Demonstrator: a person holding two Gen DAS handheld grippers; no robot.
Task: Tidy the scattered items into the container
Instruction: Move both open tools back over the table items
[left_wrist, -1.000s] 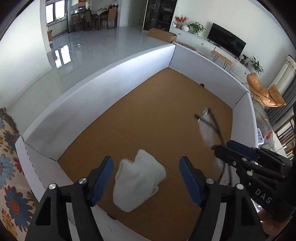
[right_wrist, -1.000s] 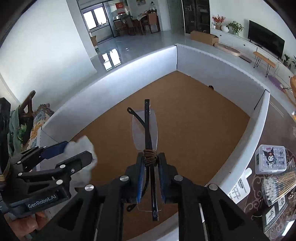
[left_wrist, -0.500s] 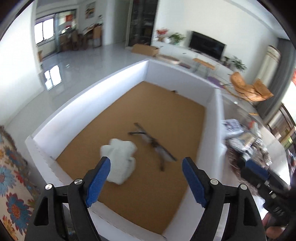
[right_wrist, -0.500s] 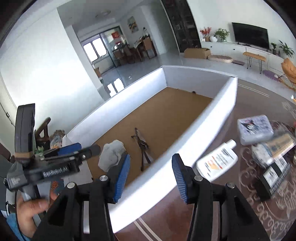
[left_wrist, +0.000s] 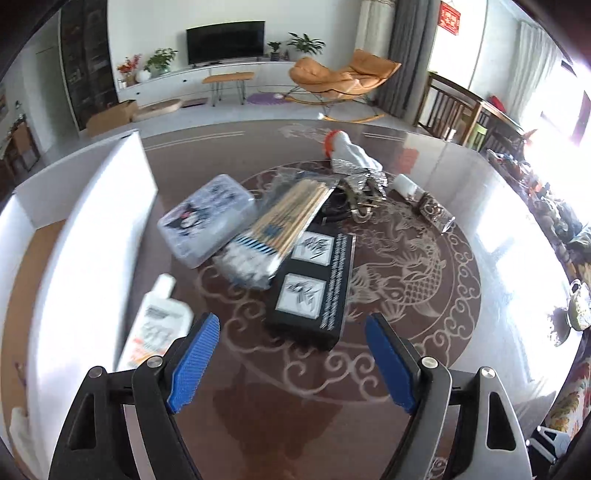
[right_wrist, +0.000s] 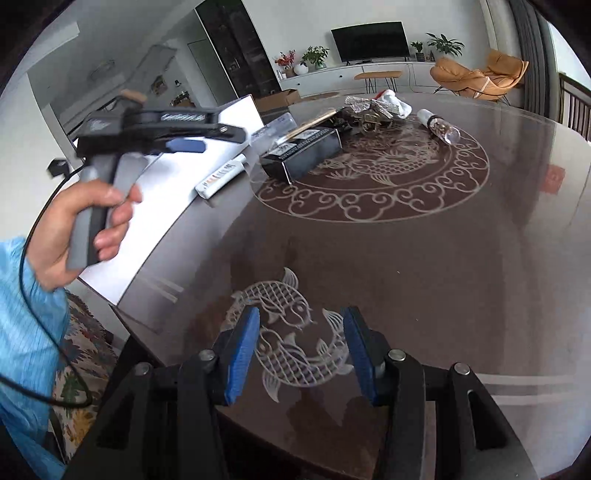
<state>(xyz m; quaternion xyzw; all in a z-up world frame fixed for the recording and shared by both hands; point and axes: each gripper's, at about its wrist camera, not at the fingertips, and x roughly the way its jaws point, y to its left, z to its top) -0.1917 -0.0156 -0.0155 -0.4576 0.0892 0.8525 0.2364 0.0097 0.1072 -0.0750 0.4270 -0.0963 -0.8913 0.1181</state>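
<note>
Now both tongs gape wide and empty: left tongs (left_wrist: 291, 363) face the pile, black box (left_wrist: 314, 286) nearest at frame centre; right tongs (right_wrist: 301, 354) over bare tabletop (right_wrist: 424, 258). Container (left_wrist: 99, 229) sits left.

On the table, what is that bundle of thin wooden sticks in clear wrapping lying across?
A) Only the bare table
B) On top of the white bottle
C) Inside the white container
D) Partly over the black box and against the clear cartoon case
D: in the left wrist view the stick bundle overlaps the upper corner of the black box and lies against the clear cartoon case, outside the white container.
</note>
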